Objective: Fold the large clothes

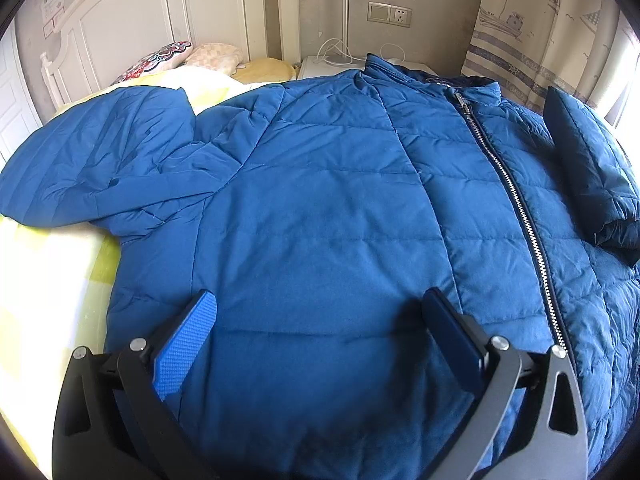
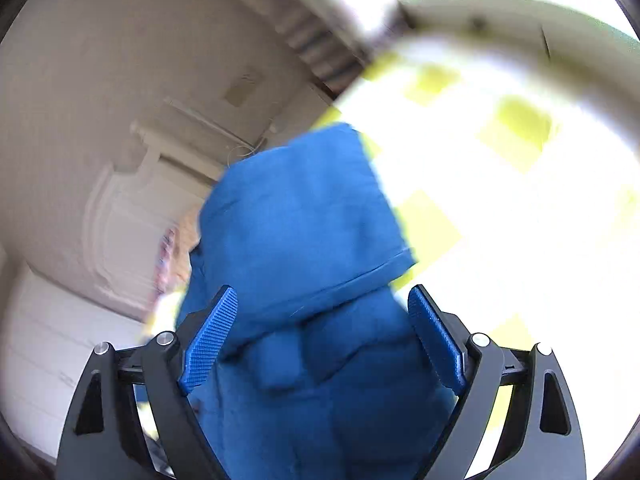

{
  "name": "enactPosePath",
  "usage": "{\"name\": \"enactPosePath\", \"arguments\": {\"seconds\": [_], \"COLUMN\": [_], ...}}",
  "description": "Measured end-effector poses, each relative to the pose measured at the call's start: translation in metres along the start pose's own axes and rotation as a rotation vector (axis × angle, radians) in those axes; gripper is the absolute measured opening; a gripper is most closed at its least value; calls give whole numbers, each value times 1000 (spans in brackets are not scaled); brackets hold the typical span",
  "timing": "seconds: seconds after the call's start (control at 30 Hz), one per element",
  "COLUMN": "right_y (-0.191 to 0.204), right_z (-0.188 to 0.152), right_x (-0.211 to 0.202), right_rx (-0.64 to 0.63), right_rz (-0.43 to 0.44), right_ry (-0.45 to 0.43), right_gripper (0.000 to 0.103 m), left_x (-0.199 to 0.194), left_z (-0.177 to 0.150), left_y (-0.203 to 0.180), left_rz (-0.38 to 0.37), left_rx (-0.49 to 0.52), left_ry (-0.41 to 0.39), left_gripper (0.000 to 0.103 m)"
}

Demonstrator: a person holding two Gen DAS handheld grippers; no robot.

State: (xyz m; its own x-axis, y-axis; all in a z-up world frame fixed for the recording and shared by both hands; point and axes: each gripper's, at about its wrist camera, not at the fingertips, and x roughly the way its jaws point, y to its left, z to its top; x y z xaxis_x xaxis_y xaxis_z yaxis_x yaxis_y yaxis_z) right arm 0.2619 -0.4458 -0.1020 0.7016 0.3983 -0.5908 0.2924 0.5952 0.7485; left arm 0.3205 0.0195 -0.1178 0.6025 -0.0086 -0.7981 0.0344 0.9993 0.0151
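**A:** What's the biggest thing here?

**B:** A bed with a yellow-and-white checked sheet (image 1: 52, 280). A blue quilted puffer jacket (image 1: 320, 208) lies spread across it, front up, collar at the far end, and its silver metal zipper (image 1: 516, 200) runs down right of centre. One sleeve (image 1: 92, 160) lies out to the left; the other, a dark blue sleeve (image 1: 592, 176), is folded in from the right.

**B:** The left gripper (image 1: 320, 336) stands over the near hem, jaws spread wide with nothing pinched.

**A:** And the right gripper (image 2: 322, 336)?

**B:** Spread wide too; blue jacket fabric (image 2: 296, 216) lies between the pads, which don't press it. That view is blurred.

**A:** Any writing?

**B:** A white paper label (image 1: 54, 6) on the far headboard, too small to read.
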Motion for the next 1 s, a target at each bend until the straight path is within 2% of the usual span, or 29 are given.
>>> {"name": "enactPosePath", "arguments": {"seconds": [0.03, 0.13, 0.2, 0.27, 0.3, 0.33, 0.4, 0.47, 0.5, 0.53, 0.57, 0.6, 0.67, 0.73, 0.8, 0.83, 0.87, 0.93, 1.0], "right_y": [-6, -7, 5, 37, 66, 93, 147, 195, 219, 235, 242, 249, 250, 233, 204, 188, 172, 139, 102], "right_z": [6, 16, 14, 8, 1, -7, -26, -55, -74, -90, -96, -106, -109, -100, -88, -76, -62, -50, -41], "right_x": [7, 15, 7, 3, -4, -5, 7, 30, 47, 60, 65, 67, 63, 45, 21, 12, 8, 12, 28], "right_rx": [27, 33, -41, -147, -244, -337, -501, -649, -722, -766, -785, -812, -829, -815, -791, -768, -747, -693, -611], "right_rz": [2, 38, 46, 76, 71, 73, 132, 206, 258, 288, 292, 288, 283, 200, 75, -16, -142, -339, -396], "right_ry": [6, -18, -72, -131, -176, -206, -174, -40, 71, 150, 178, 191, 160, 70, -47, -106, -167, -217, -183], "right_gripper": [86, 75, 43, 35, 33, 33, 33, 36, 39, 46, 64, 70, 70, 70, 70, 70, 70, 70, 70], "left_x": [0, 0, 0, 0, 1, 1, 1, 0, 0, 0, 0, 0, 0, 0, 0, 0, 0, 0, -3], "left_z": [0, 0, 0, 0, 1, 1, 1, 0, 0, 0, 0, 0, -1, -1, -1, -1, -1, -1, -1], "left_y": [0, 0, 0, 0, 0, 0, 0, -1, -1, 0, 0, 0, 1, 1, 1, 1, 0, 0, 4], "left_rz": [0, 0, 1, 2, 2, 2, -1, -2, -4, -2, -5, -8, -12, -12, -11, -10, -7, -9, -47], "left_rx": [0, 0, 1, 1, 1, 1, 0, -1, -2, -3, -4, -5, -8, -8, -8, -7, -5, -7, -31], "left_ry": [0, 0, 0, 0, 1, 1, 0, 0, -1, 4, 3, 3, 2, 3, 3, 3, 4, 3, -7], "left_gripper": [101, 101, 101, 101, 101, 101, 101, 101, 101, 101, 101, 101, 101, 101, 101, 101, 101, 101, 101]}}
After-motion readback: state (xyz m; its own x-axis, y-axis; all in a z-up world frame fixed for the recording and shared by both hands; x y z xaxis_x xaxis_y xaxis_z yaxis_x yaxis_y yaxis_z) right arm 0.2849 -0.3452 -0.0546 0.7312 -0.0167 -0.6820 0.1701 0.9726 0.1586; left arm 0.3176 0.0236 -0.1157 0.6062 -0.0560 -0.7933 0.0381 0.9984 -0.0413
